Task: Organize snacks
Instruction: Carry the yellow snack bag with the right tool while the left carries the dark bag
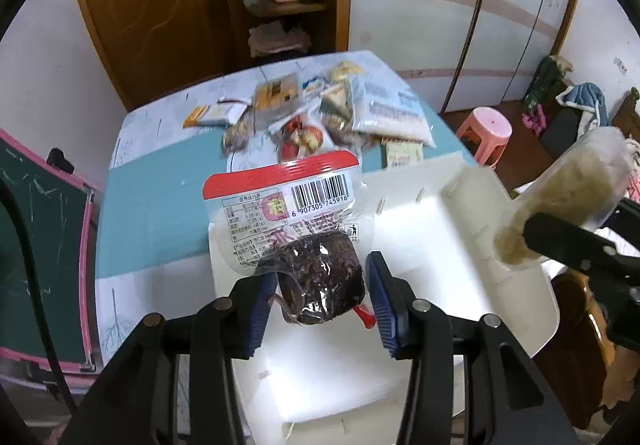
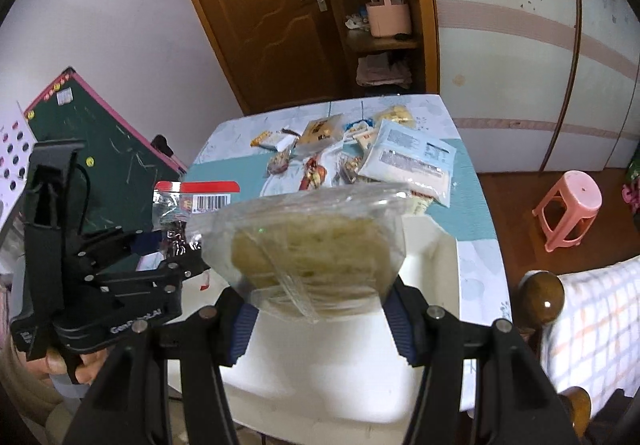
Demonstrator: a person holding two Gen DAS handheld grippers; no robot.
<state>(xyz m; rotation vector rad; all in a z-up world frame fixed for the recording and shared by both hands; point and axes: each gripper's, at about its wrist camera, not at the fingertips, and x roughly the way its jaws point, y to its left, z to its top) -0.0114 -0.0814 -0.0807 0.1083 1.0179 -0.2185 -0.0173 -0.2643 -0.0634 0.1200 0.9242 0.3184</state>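
My left tongs (image 1: 322, 293) pinch a dark snack pack (image 1: 316, 277); my right tongs (image 2: 320, 309) clamp a pale cake pack (image 2: 316, 257), both above the white bin (image 1: 460, 229). Slippery wrappers could slide free and miss it.

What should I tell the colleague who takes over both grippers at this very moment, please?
Left gripper: shut on the dark snack packet, held above the white bin.
Right gripper: shut on the pale flatbread packet, also over the bin.
Done: both packets lifted; neither is in the bin yet, and its visible floor looks bare.
Left: drop both in, then fetch the snack pile at the table's far end.
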